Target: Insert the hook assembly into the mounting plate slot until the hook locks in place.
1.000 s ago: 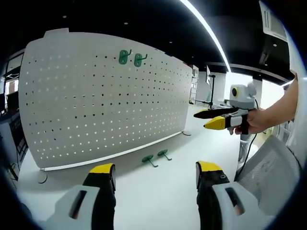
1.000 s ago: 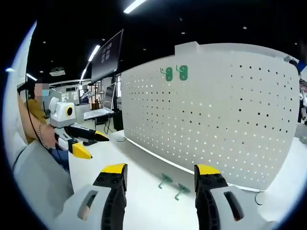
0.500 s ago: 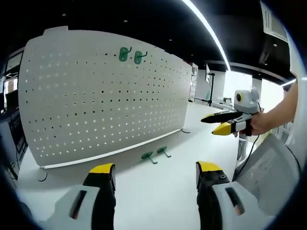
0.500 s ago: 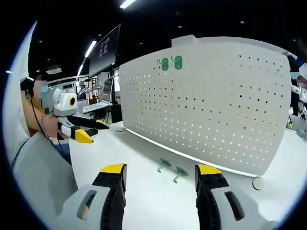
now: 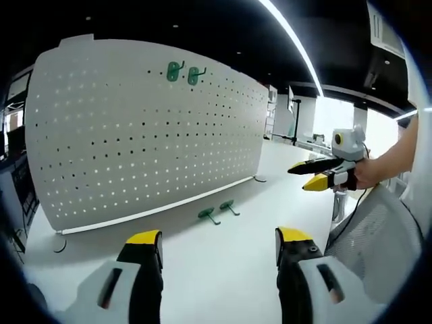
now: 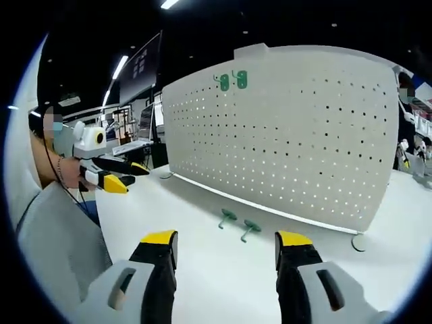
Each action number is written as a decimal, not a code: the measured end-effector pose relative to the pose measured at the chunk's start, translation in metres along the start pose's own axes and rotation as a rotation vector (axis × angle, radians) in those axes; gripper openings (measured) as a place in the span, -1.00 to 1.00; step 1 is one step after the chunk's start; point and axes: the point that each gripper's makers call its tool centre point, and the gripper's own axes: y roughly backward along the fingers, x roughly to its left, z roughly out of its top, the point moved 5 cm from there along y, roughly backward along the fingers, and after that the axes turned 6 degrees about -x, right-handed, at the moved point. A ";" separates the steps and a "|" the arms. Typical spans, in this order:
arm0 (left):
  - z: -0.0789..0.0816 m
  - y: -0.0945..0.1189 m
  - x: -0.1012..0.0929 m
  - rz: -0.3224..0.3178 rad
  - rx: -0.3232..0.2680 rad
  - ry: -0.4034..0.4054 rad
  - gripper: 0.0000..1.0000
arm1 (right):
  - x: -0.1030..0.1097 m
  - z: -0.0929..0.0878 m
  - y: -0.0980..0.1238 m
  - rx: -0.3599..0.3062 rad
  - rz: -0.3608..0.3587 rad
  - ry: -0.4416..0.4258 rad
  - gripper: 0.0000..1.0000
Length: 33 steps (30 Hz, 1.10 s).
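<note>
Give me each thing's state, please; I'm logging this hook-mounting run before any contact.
Pegboard: upright on the table.
Mounted green hooks: two, hung near the board's top.
Loose green hooks: two, lying on the table by the board's foot.
Left gripper: open, empty.
Right gripper: open, empty.

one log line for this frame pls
left tool: open, empty | right tool: open, empty | loose hooks: two, on table by pegboard | hung hooks: two, top of pegboard
</note>
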 end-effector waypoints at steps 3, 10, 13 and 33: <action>-0.001 0.001 0.001 0.002 0.001 0.000 0.40 | -0.001 0.000 0.000 0.001 -0.003 -0.003 0.13; 0.001 0.000 0.001 0.000 0.005 -0.004 0.39 | -0.002 0.000 0.000 0.002 -0.007 -0.008 0.13; 0.005 -0.007 0.001 -0.020 0.016 -0.027 0.39 | -0.001 0.002 0.000 0.000 -0.007 -0.006 0.13; 0.015 -0.059 0.007 -0.247 0.220 -0.195 0.44 | 0.000 -0.001 0.002 0.031 -0.009 -0.010 0.13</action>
